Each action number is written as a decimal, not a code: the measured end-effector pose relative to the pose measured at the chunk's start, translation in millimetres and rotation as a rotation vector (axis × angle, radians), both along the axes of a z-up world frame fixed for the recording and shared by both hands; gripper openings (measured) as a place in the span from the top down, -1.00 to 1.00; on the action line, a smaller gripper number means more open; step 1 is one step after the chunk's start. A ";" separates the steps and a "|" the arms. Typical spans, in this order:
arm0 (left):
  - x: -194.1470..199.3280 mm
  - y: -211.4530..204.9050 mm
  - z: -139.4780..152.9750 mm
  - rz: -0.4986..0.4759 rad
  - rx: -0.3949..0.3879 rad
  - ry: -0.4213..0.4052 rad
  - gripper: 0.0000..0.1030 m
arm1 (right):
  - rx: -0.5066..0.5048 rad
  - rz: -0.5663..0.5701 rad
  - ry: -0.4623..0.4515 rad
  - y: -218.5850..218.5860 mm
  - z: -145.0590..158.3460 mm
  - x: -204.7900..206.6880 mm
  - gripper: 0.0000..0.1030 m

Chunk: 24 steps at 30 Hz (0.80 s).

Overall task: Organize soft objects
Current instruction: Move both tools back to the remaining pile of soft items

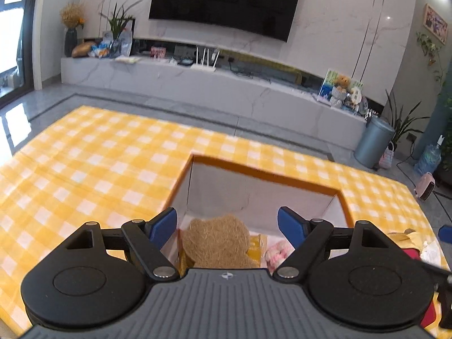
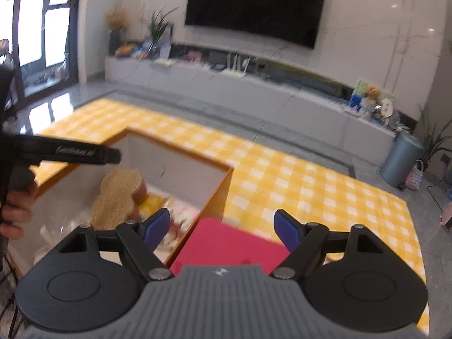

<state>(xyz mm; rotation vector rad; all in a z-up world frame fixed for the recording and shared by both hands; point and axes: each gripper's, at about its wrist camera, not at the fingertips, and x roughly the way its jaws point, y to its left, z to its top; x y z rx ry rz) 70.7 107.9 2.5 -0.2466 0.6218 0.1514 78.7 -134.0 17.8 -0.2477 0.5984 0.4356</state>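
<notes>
Left gripper (image 1: 227, 223): blue fingers (image 1: 162, 227) spread wide, nothing between them, poised above the open box (image 1: 271, 176). Directly below, inside the box, a tan fuzzy bear-shaped toy (image 1: 217, 244) lies flat on the bottom. Just beside it toward the box's right wall, a yellow item (image 1: 255, 250), then a pink-and-white plush (image 1: 278, 255); details of both too blurred to tell.

Right gripper (image 2: 223, 226): fingers (image 2: 286, 227) also spread, gripping nothing. It hangs over a red cloth (image 2: 226, 240) that lies on the surface (image 2: 310, 186) against the outside of the box's right wall, near the surface's near edge. In the left wrist view a small pale-yellow soft thing (image 1: 409, 236) sits on the red cloth near the right edge; shape unclear.

Right wrist view, left side: a person's hand (image 2: 15, 212) grips the black handle of the left gripper above the box's near-left part.

Box: orange rim, white inner walls, standing on the yellow-and-white checked surface, its near half. Left and far parts of the surface carry only the cloth pattern.

Beyond: grey floor, long pale TV console (image 1: 197, 82), wall-mounted television (image 1: 226, 0), grey pedal bin (image 1: 373, 141) at the far right.
</notes>
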 end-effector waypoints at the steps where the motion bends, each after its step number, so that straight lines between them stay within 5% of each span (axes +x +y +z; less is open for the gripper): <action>1: -2.2 -0.5 3.3 -0.003 0.005 -0.013 -0.85 | 0.016 -0.011 -0.015 -2.2 2.8 -0.8 -0.60; 12: -27.0 -27.5 27.2 -0.140 0.026 -0.111 -0.85 | 0.108 -0.107 -0.104 -44.9 16.1 -22.2 -0.65; 24: -55.9 -137.5 24.8 -0.358 0.240 -0.207 -0.85 | 0.183 -0.352 -0.145 -137.2 19.0 -35.8 -0.71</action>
